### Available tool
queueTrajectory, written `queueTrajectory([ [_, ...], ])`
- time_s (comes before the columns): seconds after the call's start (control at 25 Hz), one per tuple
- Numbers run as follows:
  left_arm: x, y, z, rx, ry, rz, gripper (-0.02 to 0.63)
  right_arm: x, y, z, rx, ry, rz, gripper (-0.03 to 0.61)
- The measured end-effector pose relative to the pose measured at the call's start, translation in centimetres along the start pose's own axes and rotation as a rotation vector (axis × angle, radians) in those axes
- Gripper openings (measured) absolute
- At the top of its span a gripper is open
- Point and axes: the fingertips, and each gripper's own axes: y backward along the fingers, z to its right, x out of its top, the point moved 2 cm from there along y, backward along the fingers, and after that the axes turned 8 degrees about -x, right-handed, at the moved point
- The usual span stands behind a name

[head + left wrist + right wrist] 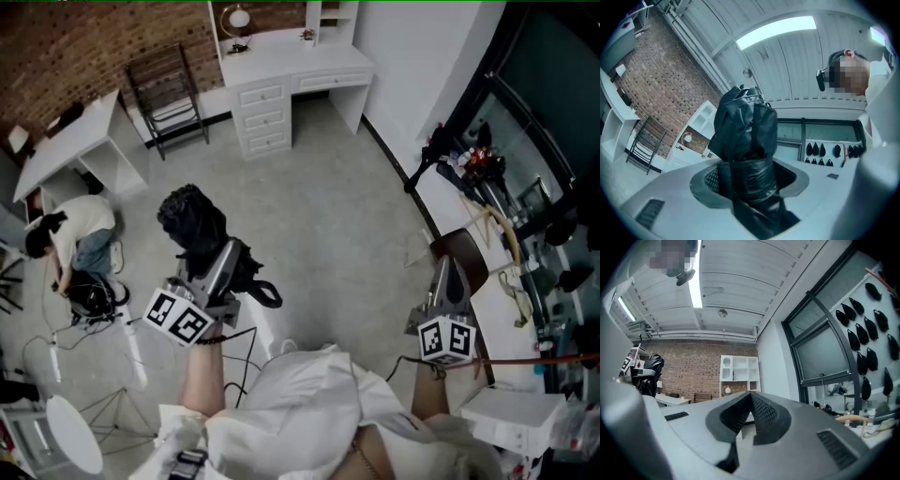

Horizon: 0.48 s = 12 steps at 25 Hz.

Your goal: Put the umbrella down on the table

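At the far left of the head view, a person (pixel 70 246) is crouching on the floor, well apart from the work. Right of that, the folded black umbrella (pixel 194 223) is being held up in the air by the left gripper (pixel 217 264), over bare floor (pixel 328 225) and nowhere near a surface. In the left gripper view the jaws are being kept clamped on the umbrella's bunched lower part, with the loose folds (pixel 743 119) standing above the pads and more fabric trailing below them. A strap loop (pixel 267 294) is hanging free beside the gripper.

Further right, the right gripper (pixel 447 272) is being held with its jaws pressed together on nothing. Beyond it, along the right wall, the white table (pixel 497 314) is being taken up largely by tools and cords (pixel 497 225), so little bare top is left.

Several risks are being carried from here. The grip is being made on slack, slick-looking fabric and not on the shaft, so the umbrella is likely to slide or sag if it is swung quickly. The hanging strap may be caught on the right gripper while the umbrella is being carried across. With the table crowded, things are liable to be knocked as it is being lowered, or it may be set half over the edge and roll off once the jaws are being opened.
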Motion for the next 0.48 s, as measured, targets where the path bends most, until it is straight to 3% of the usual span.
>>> queueTrajectory([
  [0.48, 0.0, 0.8, -2.8, -0.030, 0.032, -0.020, 0.264, -1.0, 0.3, -2.8, -0.018, 0.028, -0.013, 0.018],
])
